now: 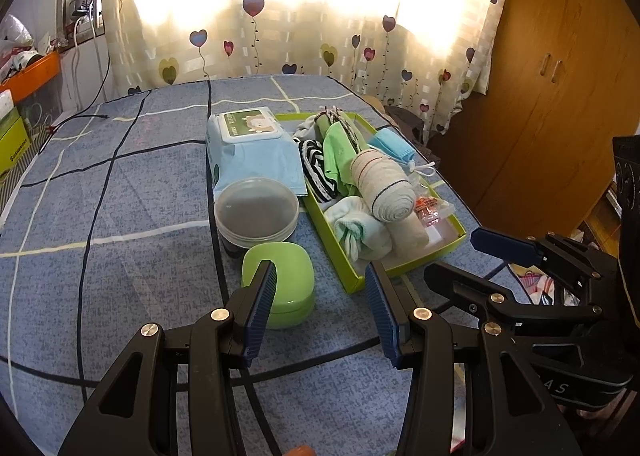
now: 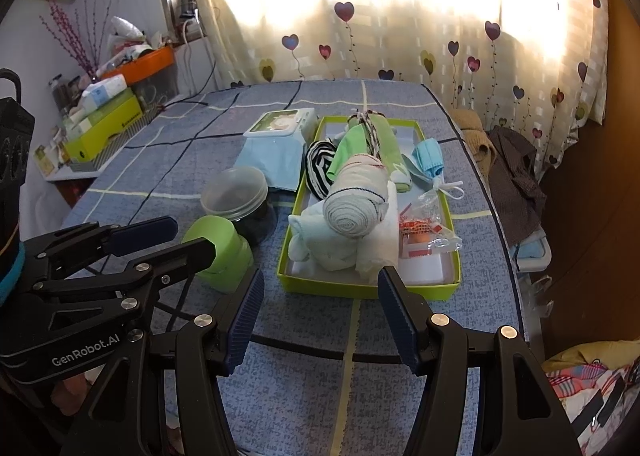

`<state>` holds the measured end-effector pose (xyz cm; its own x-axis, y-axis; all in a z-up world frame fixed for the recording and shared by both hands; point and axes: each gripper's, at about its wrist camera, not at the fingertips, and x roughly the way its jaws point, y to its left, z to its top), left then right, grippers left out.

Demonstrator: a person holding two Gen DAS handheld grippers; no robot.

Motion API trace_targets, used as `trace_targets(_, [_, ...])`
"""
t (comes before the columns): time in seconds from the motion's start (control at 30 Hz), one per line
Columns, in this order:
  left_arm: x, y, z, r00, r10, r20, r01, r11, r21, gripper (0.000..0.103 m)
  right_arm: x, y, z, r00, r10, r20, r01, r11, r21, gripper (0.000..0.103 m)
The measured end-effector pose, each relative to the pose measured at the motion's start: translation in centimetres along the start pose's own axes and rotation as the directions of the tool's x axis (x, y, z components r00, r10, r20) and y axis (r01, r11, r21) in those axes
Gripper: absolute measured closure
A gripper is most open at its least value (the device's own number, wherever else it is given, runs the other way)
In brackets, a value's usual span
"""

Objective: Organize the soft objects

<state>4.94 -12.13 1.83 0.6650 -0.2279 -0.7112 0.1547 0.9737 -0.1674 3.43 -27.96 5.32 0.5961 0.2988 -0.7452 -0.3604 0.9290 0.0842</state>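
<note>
On the desk, under a blue cloth with a pale and dark grid, sits a shallow lime-green cardboard tray [image 2: 368, 289] that gathers the soft things. Contents, near to far: a pale mint bundled cloth [image 2: 320, 240], a rolled cream towel with thin stripes [image 2: 356, 212] lying on top of a white rolled cloth [image 2: 380, 252], a black-and-white striped fabric [image 2: 318, 168], a light green folded garment [image 2: 348, 152], and a blue face mask [image 2: 430, 162] with its ear loop hanging over the right rim. A crinkled clear packet with orange contents [image 2: 424, 236] lies along the tray's right side.

Hard or packaged goods stay outside, just left of the tray: a light blue wet-wipe pack with a white flip lid [image 1: 256, 152], a clear round plastic jar with dark contents [image 1: 256, 216], and a lime-green rounded plastic case [image 1: 288, 288]. Judgement: the split looks deliberate, soft in, rigid out.

Left tongs [image 1: 320, 312] stand apart, nothing between the blue ribbed pads, aimed down at the tray's near corner and the green case. Right tongs [image 2: 320, 312] likewise stand apart and empty, facing the tray's near wall. Both hover short of the goods, touching nothing.

Judgement: the tray seems largely filled; the stacked rolls sit high and could tumble if nudged. Brown and dark fabrics [image 2: 508, 172] lie beyond the desk's right edge, whether part of the job I cannot tell.
</note>
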Motion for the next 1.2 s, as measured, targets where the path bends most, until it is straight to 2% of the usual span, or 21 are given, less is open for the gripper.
trace_targets(0.47, [0.44,0.34,0.07,1.000,-0.009,-0.008,0.009,1.000,-0.010,0.056,0.31,0.02,0.04,1.000,-0.003,-0.002,0.003,1.000,-0.003,0.044])
trace_targets(1.2, [0.71,-0.30,-0.21,1.000,0.021,-0.015,-0.021,1.000,0.004,0.056,0.66,-0.31,0.01,1.000,-0.004,-0.007,0.004,1.000,-0.002,0.044])
